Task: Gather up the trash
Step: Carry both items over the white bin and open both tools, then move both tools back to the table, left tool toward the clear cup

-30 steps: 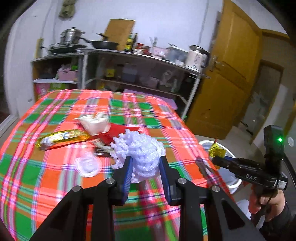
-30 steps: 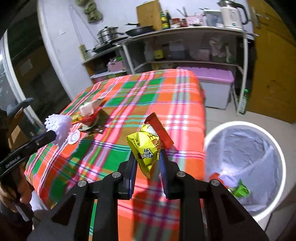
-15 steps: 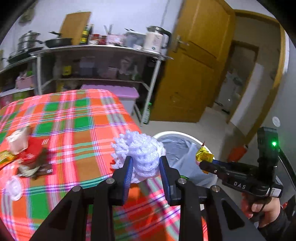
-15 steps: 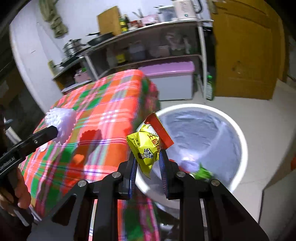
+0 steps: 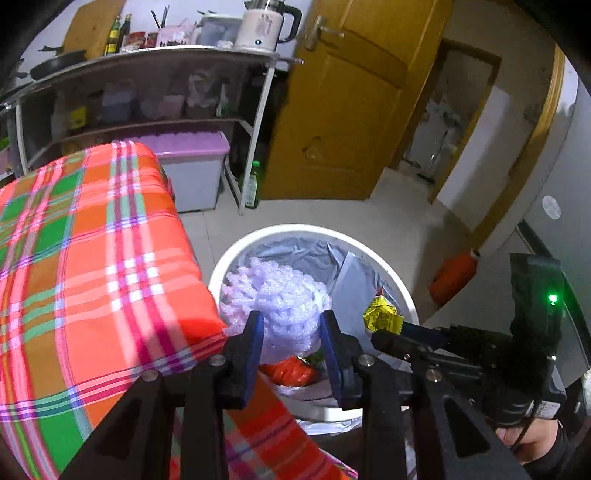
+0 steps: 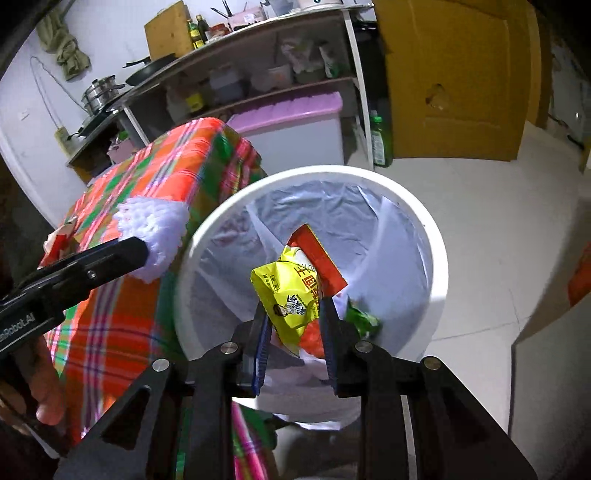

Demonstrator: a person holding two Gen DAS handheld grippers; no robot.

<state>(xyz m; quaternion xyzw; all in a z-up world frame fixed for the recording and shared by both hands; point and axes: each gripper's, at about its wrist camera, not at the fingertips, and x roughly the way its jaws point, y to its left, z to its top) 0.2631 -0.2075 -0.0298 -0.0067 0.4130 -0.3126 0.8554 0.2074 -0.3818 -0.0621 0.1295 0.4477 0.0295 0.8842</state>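
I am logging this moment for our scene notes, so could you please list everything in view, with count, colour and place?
Foam net: one, white, in the left gripper, at the bin's near edge.
Snack wrapper: one, yellow and red, in the right gripper, over the bin.
Trash bin: one, white, grey liner, on the floor beside the table; red and green scraps inside.
Table: one, orange-green plaid cloth, left.
Shelf rack: one, metal, against the wall, holding pans, bottles and a kettle.
Storage box: one, purple lid, under the rack.
Green bottle: one, on the floor by the door, yellow-brown.
Left gripper: black, closed on the net.
Right gripper: black, closed on the wrapper.
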